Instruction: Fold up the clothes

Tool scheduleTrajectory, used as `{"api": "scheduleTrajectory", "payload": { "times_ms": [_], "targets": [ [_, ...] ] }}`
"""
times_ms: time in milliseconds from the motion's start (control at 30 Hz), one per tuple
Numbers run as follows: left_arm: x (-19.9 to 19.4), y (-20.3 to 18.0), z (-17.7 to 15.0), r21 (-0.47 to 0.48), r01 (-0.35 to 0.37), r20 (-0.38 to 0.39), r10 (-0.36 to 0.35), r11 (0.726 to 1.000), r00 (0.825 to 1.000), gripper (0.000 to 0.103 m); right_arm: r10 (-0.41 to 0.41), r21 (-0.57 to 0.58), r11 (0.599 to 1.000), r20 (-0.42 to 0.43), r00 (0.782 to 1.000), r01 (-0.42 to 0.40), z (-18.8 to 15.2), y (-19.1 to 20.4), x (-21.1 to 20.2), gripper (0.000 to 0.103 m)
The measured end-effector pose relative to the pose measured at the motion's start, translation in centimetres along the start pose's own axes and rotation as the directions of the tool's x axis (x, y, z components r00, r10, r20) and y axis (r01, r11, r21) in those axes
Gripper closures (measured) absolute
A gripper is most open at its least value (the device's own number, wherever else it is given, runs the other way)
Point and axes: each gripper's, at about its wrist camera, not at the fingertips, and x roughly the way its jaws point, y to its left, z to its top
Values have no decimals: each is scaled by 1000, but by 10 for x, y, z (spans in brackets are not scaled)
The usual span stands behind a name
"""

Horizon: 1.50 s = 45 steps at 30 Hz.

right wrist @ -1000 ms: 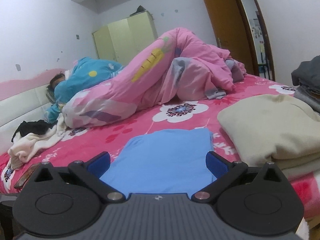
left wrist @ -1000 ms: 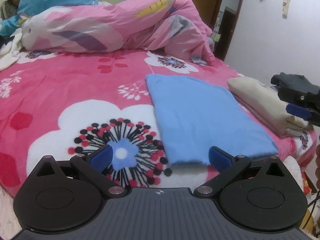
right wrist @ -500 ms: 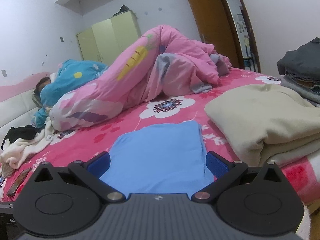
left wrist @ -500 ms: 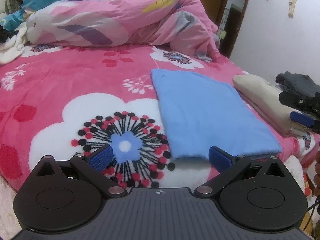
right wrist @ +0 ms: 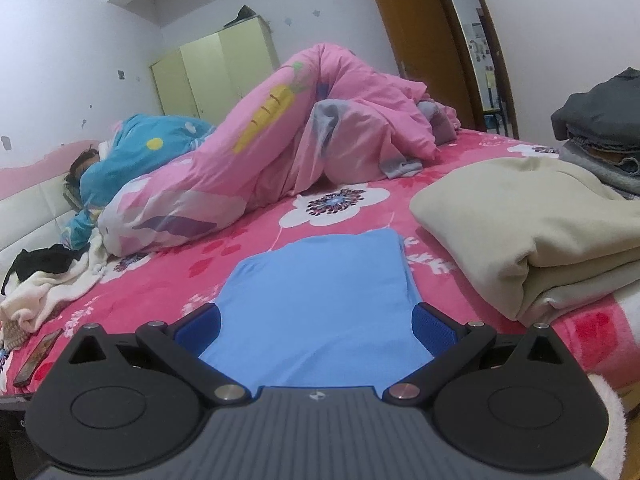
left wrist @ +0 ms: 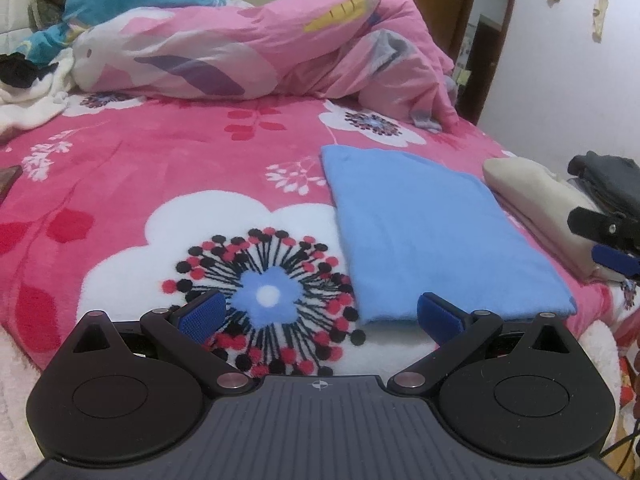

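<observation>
Lately both grippers have eased back a little: the left gripper (left wrist: 318, 316) and right gripper (right wrist: 316, 330) gape wide, holding nothing. I judge a fold just released. At twelve o'clock of the right one, the blue garment (right wrist: 328, 292) lies a flat, smooth rectangle on the bed (left wrist: 120, 200), beige folded cloth (right wrist: 532, 236) at two o'clock.

We see a bed covered by a pink floral blanket (left wrist: 160, 152) with big white flowers. On it, at about one o'clock from the left camera, lies a folded light-blue garment (left wrist: 432, 240), flat. Just beside it at two o'clock sits a folded cream blanket (left wrist: 536, 208), with a dark grey clothes stack (right wrist: 600, 120) beyond. At twelve o'clock a bunched pink duvet (left wrist: 260, 52) lies across. At ten o'clock lie a white cloth (right wrist: 52, 284) and a phone (right wrist: 38, 356).
</observation>
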Motion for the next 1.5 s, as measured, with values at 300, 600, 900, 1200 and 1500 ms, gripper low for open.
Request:
{"api": "scheduleTrajectory", "payload": {
  "times_ms": [300, 600, 900, 1200, 1500],
  "targets": [
    [-7, 0, 0, 3, -21, 22, 21, 1000, 1000, 0, 26, 80, 997, -72, 997, -20, -3, -3, 4, 0],
    [-11, 3, -1, -8, -45, 31, 46, 999, 998, 0, -8, -49, 999, -81, 997, 4, 0, 10, -1, 0],
    [-13, 7, -4, -53, -34, 17, 35, 998, 999, 0, -13, -40, 999, -78, 997, 9, 5, 6, -2, 0],
    [-13, 11, -3, -66, -34, 3, 35, 997, 999, 0, -10, -18, 1000, -117, 993, 8, 6, 2, 2, 0],
    [-9, 7, 10, -46, -52, -3, 52, 998, 999, 0, -7, -27, 1000, -135, 991, 3, 10, 4, 2, 0]
  ]
}}
